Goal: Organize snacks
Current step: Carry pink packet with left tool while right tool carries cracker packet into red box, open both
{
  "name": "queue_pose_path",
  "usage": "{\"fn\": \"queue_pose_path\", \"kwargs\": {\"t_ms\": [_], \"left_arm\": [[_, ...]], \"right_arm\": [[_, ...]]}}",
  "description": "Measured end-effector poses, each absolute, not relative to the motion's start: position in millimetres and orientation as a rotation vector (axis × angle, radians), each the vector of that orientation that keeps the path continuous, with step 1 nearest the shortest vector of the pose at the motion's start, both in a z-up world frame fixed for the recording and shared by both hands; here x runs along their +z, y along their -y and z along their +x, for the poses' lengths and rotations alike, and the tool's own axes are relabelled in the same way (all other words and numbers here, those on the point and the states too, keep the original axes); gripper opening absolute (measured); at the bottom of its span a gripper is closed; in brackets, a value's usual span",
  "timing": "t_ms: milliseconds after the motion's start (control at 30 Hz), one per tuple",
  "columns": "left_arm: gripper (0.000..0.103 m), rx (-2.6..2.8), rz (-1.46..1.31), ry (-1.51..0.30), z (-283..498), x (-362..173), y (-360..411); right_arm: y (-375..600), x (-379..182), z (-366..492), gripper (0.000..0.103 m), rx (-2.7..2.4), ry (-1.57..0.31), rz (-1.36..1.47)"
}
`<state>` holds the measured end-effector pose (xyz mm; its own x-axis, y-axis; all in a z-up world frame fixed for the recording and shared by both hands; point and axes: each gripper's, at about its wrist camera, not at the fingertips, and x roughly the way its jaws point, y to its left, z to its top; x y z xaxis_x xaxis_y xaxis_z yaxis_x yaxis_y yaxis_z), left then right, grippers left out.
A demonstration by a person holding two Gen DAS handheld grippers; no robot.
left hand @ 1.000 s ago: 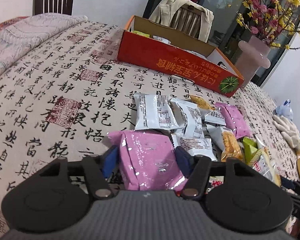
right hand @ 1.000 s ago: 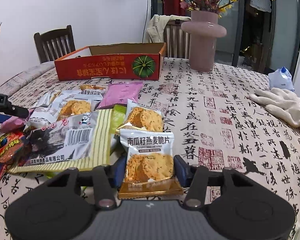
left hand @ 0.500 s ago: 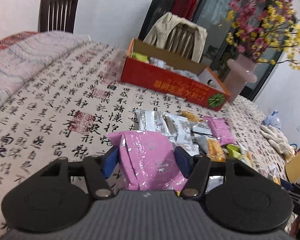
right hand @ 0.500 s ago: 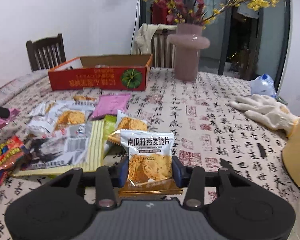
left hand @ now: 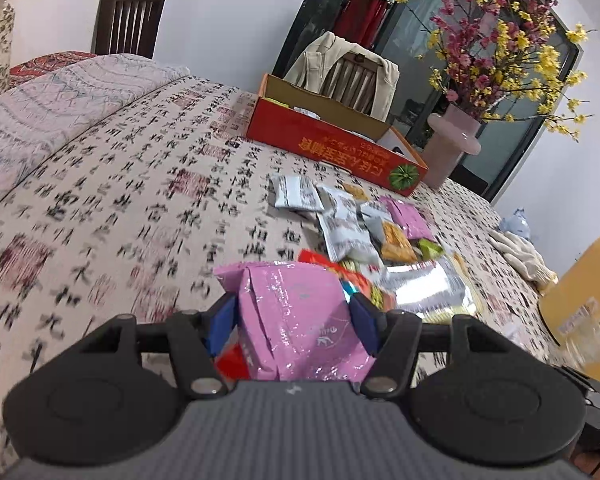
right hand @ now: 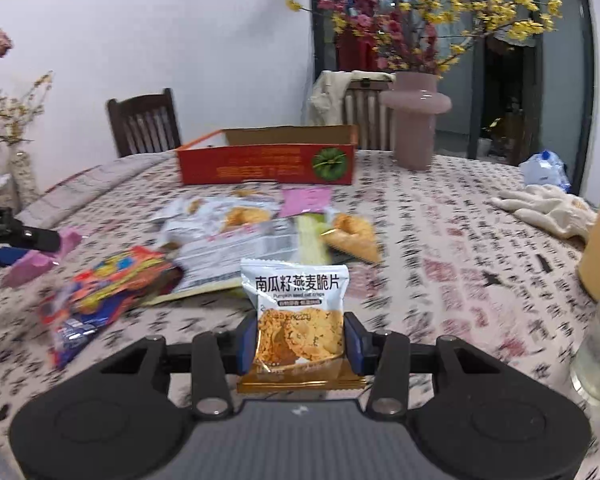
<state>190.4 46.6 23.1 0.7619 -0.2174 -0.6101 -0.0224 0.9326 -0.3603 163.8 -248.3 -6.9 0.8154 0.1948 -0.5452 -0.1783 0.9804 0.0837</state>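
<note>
Crinkly pink foil packet [left hand: 300, 320] pinched in left claw [left hand: 294, 320]; right claw [right hand: 300, 340] clamps glossy oat-crisp pouch [right hand: 298, 320].

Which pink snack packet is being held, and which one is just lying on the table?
The pink packet clamped in the left gripper is held; the other pink packet lies flat near the red box.

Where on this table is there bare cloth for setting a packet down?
Bare: the tablecloth left of the snack pile, and the stretch between the pile and the white gloves. Crowded: the pile below the red box.
</note>
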Motion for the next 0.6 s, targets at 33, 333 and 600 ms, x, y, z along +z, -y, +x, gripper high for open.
{"fn": "queue_pose_path", "kwargs": {"t_ms": [33, 333, 600], "left_arm": [[0.062, -0.108, -0.359, -0.698, 184.1, 23.3, -45.8], [0.062, -0.119, -0.364, -0.666, 145.4, 28.2, -46.5], [0.062, -0.12, -0.368, -0.648, 147.2, 32.3, -55.0]], "right_arm": [[243.5, -6.3, 159.6, 0.043, 0.215, -0.583, 0.031], [211.4, -0.5, 131.7, 0.043, 0.318, -0.558, -0.003], [205.3, 6.5, 127.2, 0.043, 0.31, -0.526, 0.003]]}}
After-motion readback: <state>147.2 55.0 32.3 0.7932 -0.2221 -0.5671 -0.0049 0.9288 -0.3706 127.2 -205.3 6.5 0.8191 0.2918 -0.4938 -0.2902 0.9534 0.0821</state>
